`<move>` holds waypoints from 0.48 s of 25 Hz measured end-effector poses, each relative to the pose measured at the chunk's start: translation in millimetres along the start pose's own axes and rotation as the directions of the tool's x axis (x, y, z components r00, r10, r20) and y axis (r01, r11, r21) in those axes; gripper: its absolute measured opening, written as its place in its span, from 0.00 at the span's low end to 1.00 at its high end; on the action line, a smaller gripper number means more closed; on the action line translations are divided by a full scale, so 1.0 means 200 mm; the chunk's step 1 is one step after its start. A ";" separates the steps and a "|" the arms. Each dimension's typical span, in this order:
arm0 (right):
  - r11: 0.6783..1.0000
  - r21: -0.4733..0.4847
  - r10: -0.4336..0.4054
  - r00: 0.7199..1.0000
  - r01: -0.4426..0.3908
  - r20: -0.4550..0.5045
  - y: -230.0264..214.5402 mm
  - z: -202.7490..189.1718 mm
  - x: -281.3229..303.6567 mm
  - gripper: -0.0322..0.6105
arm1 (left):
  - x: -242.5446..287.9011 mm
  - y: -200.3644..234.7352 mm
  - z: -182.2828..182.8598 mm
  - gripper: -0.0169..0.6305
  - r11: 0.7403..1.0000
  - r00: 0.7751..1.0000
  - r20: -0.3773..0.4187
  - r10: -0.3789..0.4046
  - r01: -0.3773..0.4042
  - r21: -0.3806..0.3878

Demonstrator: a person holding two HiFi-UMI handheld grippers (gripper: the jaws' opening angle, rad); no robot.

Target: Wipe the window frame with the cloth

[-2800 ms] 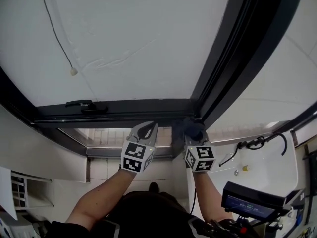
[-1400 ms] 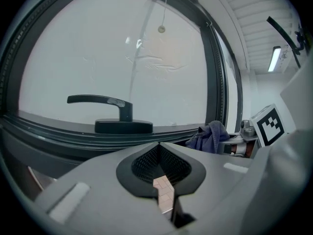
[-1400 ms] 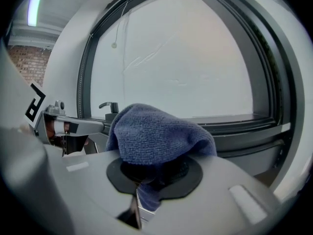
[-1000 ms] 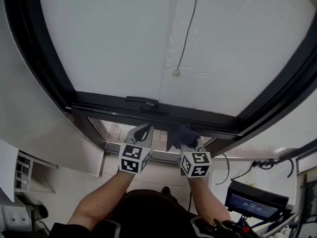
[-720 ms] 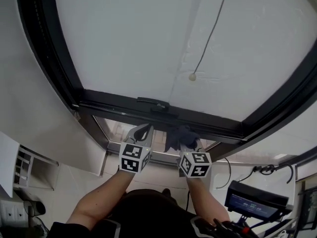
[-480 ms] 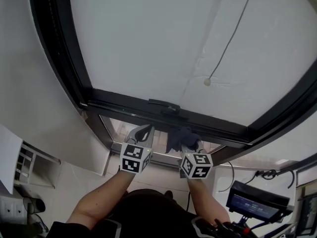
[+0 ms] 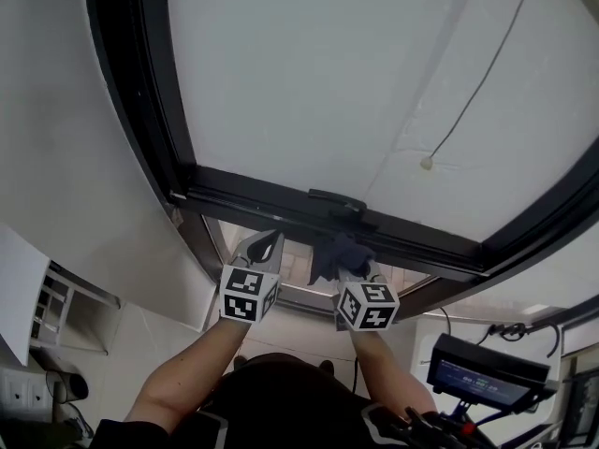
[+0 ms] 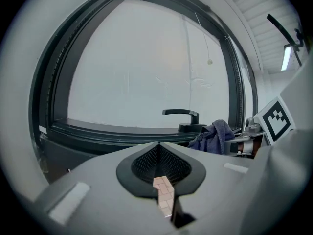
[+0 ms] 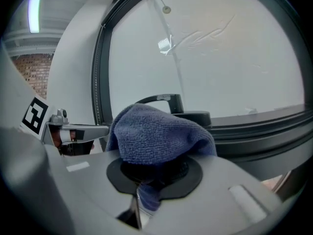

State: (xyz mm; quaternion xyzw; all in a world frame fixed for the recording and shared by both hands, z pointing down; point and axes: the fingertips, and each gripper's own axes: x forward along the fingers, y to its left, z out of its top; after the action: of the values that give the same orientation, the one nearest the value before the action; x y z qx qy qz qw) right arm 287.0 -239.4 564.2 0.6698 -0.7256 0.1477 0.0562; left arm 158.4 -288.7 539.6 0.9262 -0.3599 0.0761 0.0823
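A blue-grey cloth is bunched in my right gripper, which is shut on it and holds it against the black lower rail of the window frame, just below the window handle. In the right gripper view the cloth drapes over the jaws, with the handle behind it. My left gripper hovers to the left of the cloth at the same rail, jaws shut with nothing between them. The left gripper view shows its closed tip, the handle and the cloth at the right.
A blind cord with a small knob hangs in front of the pale pane. A white wall flanks the frame's left upright. Below right stands a black device with a screen. A white shelf unit is at the lower left.
The right gripper has carried the cloth leftward along the lower rail, from the frame's right corner to under the handle. The left gripper moved left with it, staying shut.
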 end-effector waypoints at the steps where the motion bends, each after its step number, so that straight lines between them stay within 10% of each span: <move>1: 1.000 0.000 0.005 1.000 -0.005 0.000 0.02 0.00 0.01 0.13 | -0.01 0.02 0.00 0.02 1.000 1.000 0.003 0.005 -0.005 -0.002; 12: 0.999 0.001 0.044 0.999 -0.044 -0.002 0.26 0.01 0.17 0.13 | -0.18 0.32 -0.02 0.02 0.997 0.997 0.016 0.078 -0.077 -0.024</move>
State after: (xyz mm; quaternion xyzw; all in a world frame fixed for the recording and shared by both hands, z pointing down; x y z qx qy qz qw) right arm 232.9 -268.6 565.1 0.6535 -0.7400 0.1500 0.0536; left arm 88.3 -311.3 543.4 0.9112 -0.3970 0.0671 0.0871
